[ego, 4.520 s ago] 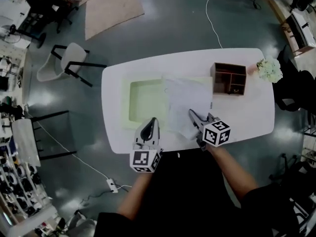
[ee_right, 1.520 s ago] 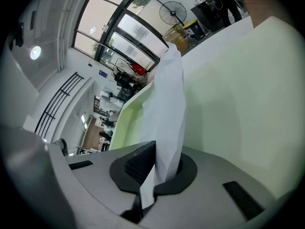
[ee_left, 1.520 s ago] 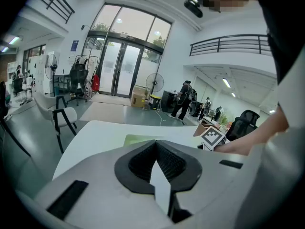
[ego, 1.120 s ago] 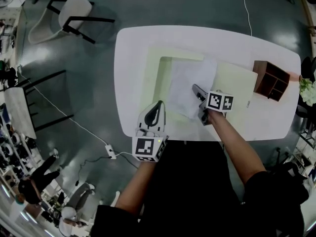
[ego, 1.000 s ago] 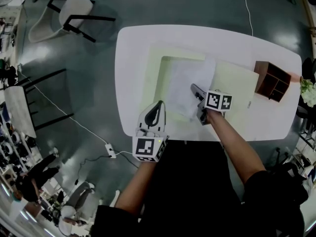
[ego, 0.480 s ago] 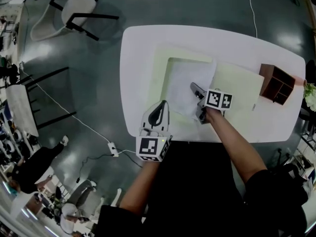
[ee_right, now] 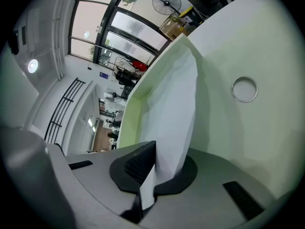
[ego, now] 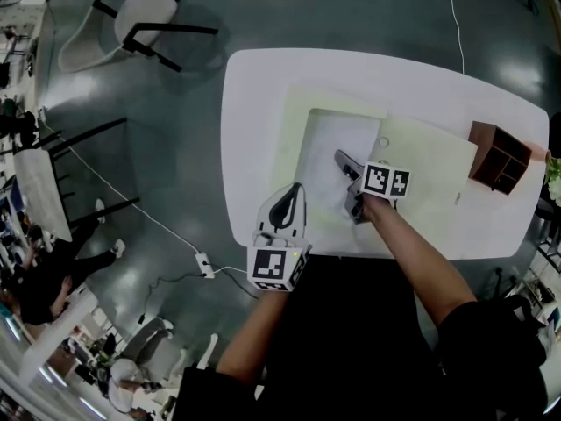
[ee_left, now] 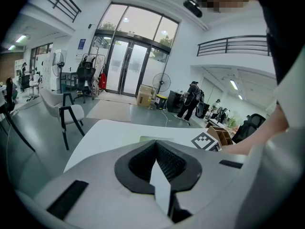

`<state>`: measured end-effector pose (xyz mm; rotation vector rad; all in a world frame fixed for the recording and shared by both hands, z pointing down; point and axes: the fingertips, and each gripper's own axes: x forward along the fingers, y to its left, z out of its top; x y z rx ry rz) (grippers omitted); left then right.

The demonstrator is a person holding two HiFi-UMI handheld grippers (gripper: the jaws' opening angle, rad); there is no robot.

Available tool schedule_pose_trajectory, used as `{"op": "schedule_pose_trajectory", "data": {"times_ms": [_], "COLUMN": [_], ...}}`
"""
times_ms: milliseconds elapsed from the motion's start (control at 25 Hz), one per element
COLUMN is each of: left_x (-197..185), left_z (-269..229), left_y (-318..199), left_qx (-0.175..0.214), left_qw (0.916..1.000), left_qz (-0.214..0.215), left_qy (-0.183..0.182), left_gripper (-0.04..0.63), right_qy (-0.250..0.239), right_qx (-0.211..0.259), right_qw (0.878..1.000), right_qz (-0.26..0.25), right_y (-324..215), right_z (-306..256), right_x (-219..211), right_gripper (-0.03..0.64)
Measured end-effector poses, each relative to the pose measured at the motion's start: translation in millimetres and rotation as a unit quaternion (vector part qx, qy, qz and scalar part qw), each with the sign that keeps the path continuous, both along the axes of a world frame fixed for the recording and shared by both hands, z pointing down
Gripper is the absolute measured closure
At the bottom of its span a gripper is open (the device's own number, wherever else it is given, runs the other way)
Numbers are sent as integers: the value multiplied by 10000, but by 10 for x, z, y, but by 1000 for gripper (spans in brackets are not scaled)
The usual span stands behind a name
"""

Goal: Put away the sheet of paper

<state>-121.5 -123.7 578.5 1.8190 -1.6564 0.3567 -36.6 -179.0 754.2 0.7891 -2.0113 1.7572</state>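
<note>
The white sheet of paper (ego: pixel 323 158) hangs down into the hollow of a pale green box (ego: pixel 289 147) in the middle of the white table (ego: pixel 254 86). My right gripper (ego: pixel 346 181) is shut on the sheet's near edge, just over the box's right side. In the right gripper view the paper (ee_right: pixel 176 104) rises from the closed jaws of the right gripper (ee_right: pixel 153 149) and leans against the box wall (ee_right: pixel 127 116). My left gripper (ego: pixel 285 207) is shut and holds nothing at the table's front edge, left of the box; the left gripper (ee_left: pixel 156 144) points across the table.
The box's flat green lid (ego: pixel 425 172), with a ring hole (ee_right: pixel 244 89), lies right of the box. A brown wooden organiser (ego: pixel 500 158) stands at the table's right end. A chair (ego: pixel 123 16) and a floor cable with a power strip (ego: pixel 203 264) lie to the left.
The right gripper has carried the sheet leftwards from over the lid to the box, and the paper now sits lower inside it. The left gripper stays at the front edge.
</note>
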Motion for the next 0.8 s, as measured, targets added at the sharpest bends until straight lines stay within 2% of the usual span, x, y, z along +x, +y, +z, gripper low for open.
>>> {"op": "schedule_pose_trajectory", "data": {"times_ms": [480,800], "left_x": [-114,-134], "left_z": [39,18], "left_y": [32,56], "left_qx": [89,176], "left_qw": [9999,9996], "left_qz": [-23,-160], "left_qy": [-45,182], "left_gripper": [592,592], "right_qy": [-21,-44], "right_qx": [-30,-63], "right_qw": [9999,9997], "right_qz": [-113,-226], "right_y": [-1,-20], "right_z": [66,83], "right_x": [-198,-308], "right_gripper": [617,617]}}
